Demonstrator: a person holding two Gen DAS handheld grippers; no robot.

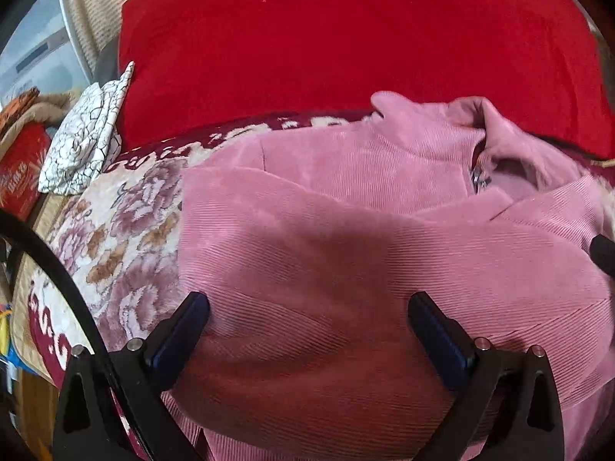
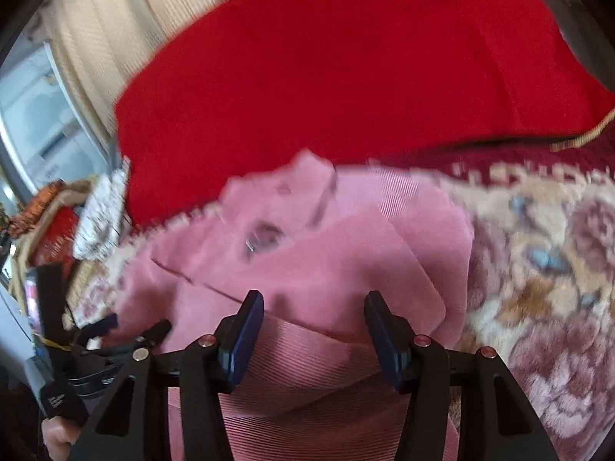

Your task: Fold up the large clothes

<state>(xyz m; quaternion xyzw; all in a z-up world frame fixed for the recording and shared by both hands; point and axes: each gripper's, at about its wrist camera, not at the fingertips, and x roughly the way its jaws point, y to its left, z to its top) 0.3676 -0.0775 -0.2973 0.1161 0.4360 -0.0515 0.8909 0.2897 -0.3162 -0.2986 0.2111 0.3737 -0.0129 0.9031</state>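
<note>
1. The pink corduroy jacket lies folded on the floral blanket, collar and zipper pull toward 1 o'clock in the left wrist view.
2. The left gripper has its jaws spread wide above the jacket's lower fold, gripping nothing.
3. The right gripper (this view is blurred) stands about half open over the jacket, empty.
4. A red cushion sits behind at 12 o'clock; a white crackle-print cloth lies at 9 o'clock.

Pink ribbed jacket; red cushion; floral cream-maroon blanket; crackle-print white cloth, possibly.
</note>
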